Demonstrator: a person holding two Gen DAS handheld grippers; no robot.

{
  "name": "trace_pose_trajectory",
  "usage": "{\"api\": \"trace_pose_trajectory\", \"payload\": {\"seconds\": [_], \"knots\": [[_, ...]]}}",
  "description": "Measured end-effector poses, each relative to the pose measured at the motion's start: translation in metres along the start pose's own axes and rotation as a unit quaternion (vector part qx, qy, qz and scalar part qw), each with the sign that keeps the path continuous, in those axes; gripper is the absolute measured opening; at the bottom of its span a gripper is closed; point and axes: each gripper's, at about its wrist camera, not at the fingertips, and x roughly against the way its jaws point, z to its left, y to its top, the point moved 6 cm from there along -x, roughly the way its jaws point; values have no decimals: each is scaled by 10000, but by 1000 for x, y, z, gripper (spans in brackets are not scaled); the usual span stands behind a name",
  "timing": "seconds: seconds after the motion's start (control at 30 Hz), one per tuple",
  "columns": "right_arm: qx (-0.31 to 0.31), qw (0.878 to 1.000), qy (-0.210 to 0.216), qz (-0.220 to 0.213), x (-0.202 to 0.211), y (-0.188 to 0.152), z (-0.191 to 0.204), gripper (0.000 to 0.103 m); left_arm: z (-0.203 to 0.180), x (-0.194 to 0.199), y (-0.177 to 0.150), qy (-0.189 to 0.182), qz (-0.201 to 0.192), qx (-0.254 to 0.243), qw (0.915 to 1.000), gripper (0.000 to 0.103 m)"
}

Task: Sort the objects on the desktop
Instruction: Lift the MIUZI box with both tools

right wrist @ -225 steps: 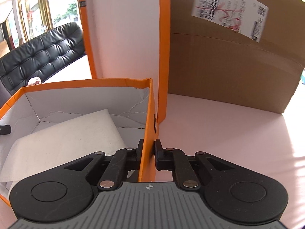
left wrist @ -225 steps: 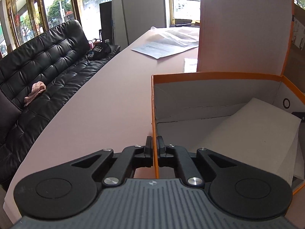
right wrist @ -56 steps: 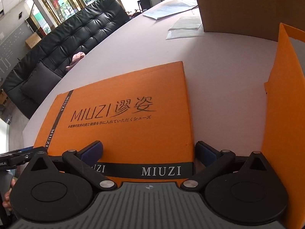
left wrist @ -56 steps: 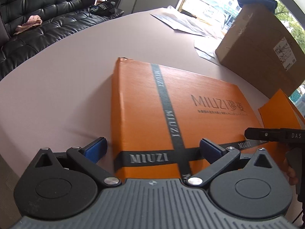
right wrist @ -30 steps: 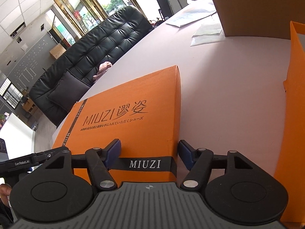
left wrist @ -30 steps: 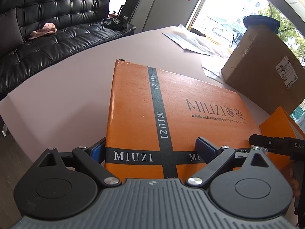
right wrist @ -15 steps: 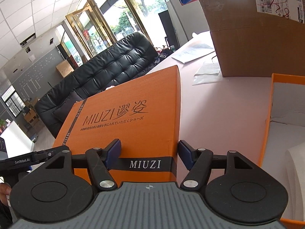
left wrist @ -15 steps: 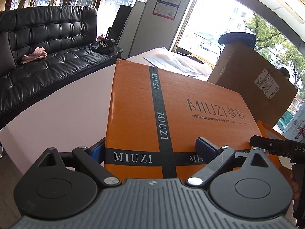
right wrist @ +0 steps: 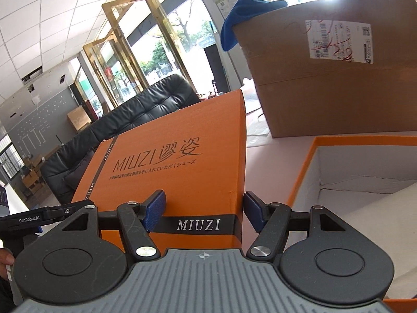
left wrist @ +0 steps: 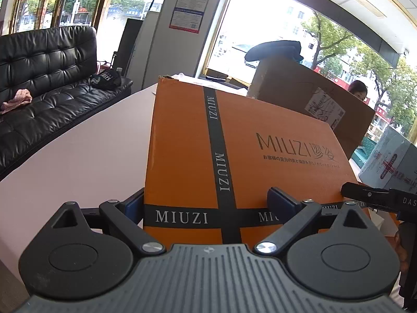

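**Orange lid gripped at both ends, raised off the bench**

Nearest in the left wrist view: left gripper (left wrist: 206,199), blue pads clamped on one short end of the orange lid (left wrist: 234,140), one pad on the lid's side edge, the other resting on its top face over the black MIUZI band. Exact contact under the pads hidden by the black linkages. At the right edge, a black part of the other tool, cut off, lettering only partly readable.

Nearest in the right wrist view: right gripper (right wrist: 204,210), pinching the opposite short end of the same lid (right wrist: 182,167), left pad on the top face, right pad against the outer edge. Held tilted, far end higher, clear of the pale bench (right wrist: 271,161). Underside of lid out of sight in both views.

Just to the right, orange box base (right wrist: 310,156), open, standing on the bench, white inside, with a white sheet whose lower part runs out of frame. Contents beneath it impossible to make out.

Farther back, large brown carton (right wrist: 333,94) with a shipping label, blue cloth (right wrist: 242,15) draped on its top corner. Papers (right wrist: 256,127) between lid and carton, mostly hidden. Beyond, black leather sofa (left wrist: 47,78) with a pink cloth (left wrist: 17,99), partly cropped at the frame edge.
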Motion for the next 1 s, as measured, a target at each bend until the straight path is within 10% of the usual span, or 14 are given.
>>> {"api": "trace_pose_trajectory", "payload": {"seconds": [1.0], "knots": [[-955, 9703, -1904, -1146, 206, -18, -157, 63, -231, -106, -23, -1834, 662, -1188, 9736, 95]]}}
